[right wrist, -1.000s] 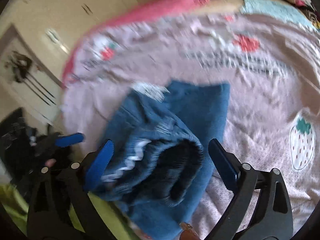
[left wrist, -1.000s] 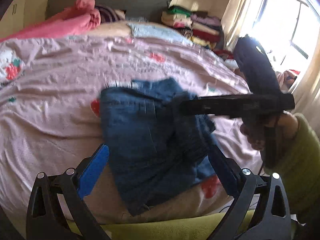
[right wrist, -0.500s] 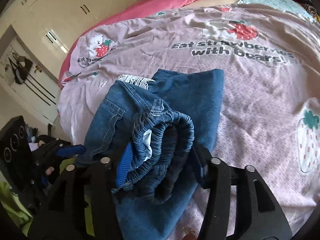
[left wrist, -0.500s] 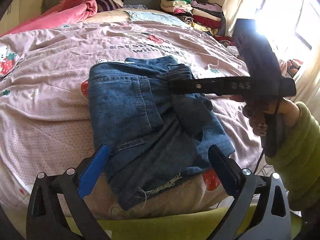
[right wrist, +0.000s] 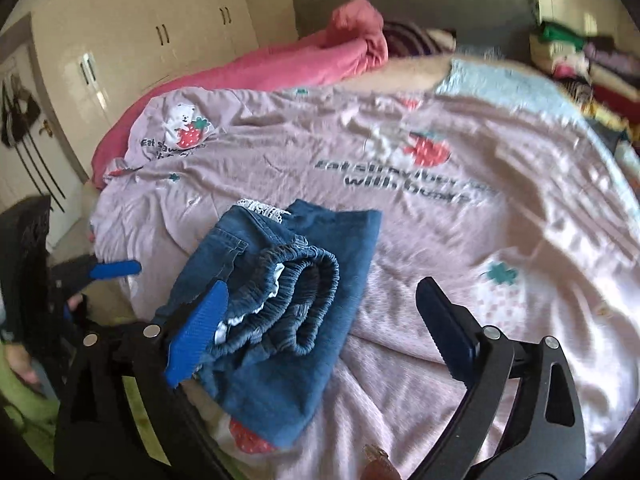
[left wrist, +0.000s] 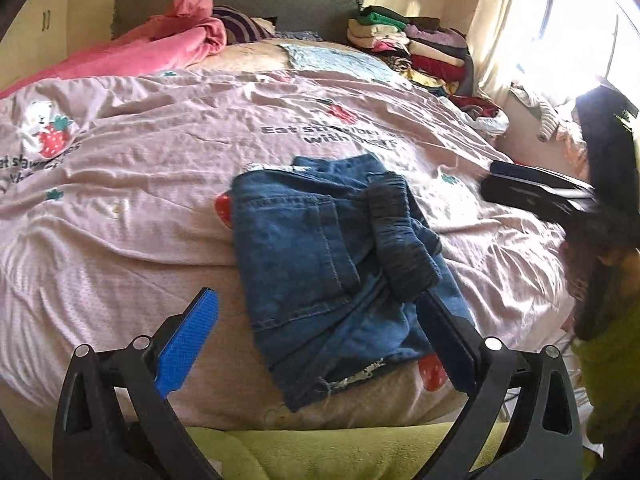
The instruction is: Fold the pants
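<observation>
Blue denim pants lie folded in a bundle near the front edge of the bed, with the elastic waistband on top, toward the right. My left gripper is open and empty, hovering just in front of the pants. My right gripper is open and empty, just right of the waistband, not holding it. It shows in the left wrist view as a dark body drawn back to the right of the pants. The left gripper shows in the right wrist view at the far left.
The bed has a pink quilt with strawberry prints. A pink blanket lies at the headboard. A stack of folded clothes sits at the far right corner. A wardrobe stands left of the bed. A bright window is at the right.
My right gripper was shut on the waistband half a second ago; it has opened, let go and pulled back to the right. The pants now rest on the bed.
</observation>
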A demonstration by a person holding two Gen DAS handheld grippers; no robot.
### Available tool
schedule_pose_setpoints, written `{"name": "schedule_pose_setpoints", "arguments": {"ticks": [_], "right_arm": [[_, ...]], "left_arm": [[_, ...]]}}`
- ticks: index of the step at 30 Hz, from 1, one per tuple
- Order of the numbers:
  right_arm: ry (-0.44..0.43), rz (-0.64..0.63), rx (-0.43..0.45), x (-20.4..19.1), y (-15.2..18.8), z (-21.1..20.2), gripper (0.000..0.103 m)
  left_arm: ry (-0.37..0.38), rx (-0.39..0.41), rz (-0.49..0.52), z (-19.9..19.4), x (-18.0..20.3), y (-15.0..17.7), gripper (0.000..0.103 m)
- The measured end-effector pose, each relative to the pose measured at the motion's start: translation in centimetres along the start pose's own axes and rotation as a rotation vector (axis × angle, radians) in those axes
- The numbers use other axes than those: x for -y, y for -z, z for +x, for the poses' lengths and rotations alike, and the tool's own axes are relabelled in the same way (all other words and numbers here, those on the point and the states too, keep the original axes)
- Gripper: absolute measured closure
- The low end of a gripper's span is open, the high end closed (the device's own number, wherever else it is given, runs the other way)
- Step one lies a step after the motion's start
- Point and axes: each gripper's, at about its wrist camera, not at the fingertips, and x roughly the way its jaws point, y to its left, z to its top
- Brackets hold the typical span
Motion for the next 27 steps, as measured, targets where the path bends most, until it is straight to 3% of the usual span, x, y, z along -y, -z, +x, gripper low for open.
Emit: {"name": "schedule_pose_setpoints", "arguments": {"ticks": [8,18,25,27], "right_arm": [[0.023,-0.125,0.004,-3.2,2.1,-1.6,0.011],[-0.057,-0.333,-0.065,-8.4,5.8,-0.8,0.012],[-0.163,-0.438,-0.07,-11.6,5.9,0.6,0.029],[-0.181,-0.473,-0.072,-12.4,5.7,1.2,0.039]], "left_arm": [[-0.031,0.007,-0.007,-0.5,-0.4,-0.3,0.004],[-0.095,-0.033,-0.006,1.2,-2.4,-1.5,0.004],[-0.041,-0.084,-0.057,3.7,-5.7,-4.4,0.005],[-0.038,-0.101,-0.04,4.5,-5.6,-4.9,0.005]]}}
